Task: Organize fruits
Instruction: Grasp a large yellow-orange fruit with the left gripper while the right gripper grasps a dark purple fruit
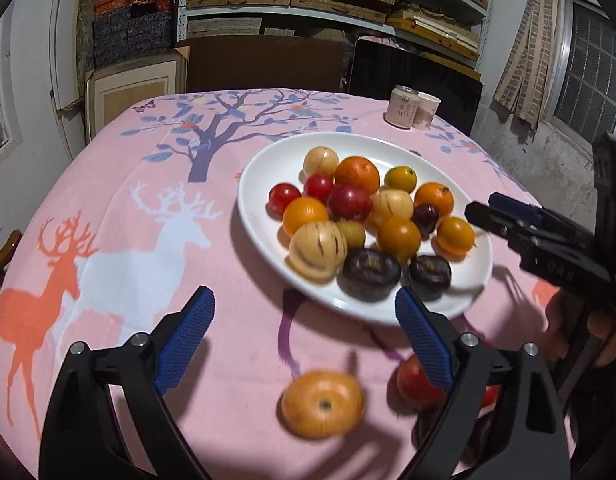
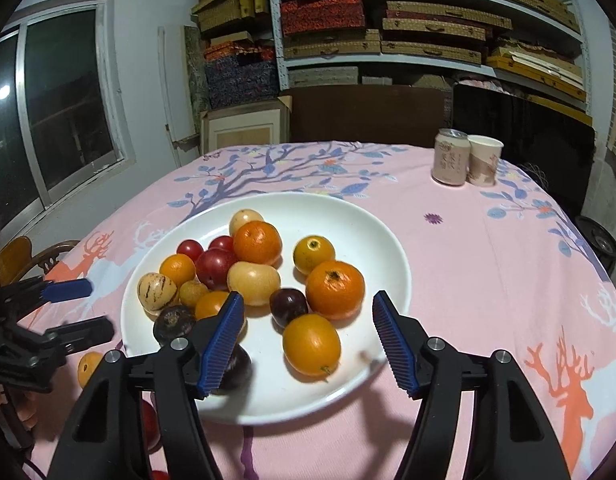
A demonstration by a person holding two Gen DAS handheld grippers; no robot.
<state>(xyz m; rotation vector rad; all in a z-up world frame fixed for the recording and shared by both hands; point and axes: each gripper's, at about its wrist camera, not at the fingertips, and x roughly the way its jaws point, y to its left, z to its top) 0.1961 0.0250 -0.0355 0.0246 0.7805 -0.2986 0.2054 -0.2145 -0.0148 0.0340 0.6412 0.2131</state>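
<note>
Nearest the left gripper [image 1: 303,340], whose jaws stand spread wide with nothing between the blue pads, an orange fruit [image 1: 323,404] lies loose on the table [image 1: 147,240], just below and ahead of the gap between the fingers. A red fruit [image 1: 414,382] sits on the cloth right beside it, partly hidden behind that gripper's right finger. Both are off the plate, near its closest rim.

The right gripper [image 2: 308,336] is likewise released, its jaws apart and empty, hovering over the near edge of the white plate [image 2: 348,216]. Straight ahead between its fingers lies a yellow-orange fruit [image 2: 311,346]; a dark purple fruit [image 2: 235,368] rests on the plate by the left finger, partly covered by it. Just beyond are a large orange [image 2: 335,290] and a small dark plum [image 2: 288,307].

Farther across the plate sits the main cluster: a striped pale melon-like fruit [image 2: 156,291] towards the left rim, a smooth pale one [image 2: 253,282] in the middle, red plums [image 2: 215,267] and another orange [image 2: 257,242] behind.

Beyond the plate, off to the right at the far side of the pink deer-print tablecloth, a drink can [image 2: 450,156] and a paper cup [image 2: 484,161] stand touching. Shelves of woven boxes [image 2: 428,24] fill the back wall.
</note>
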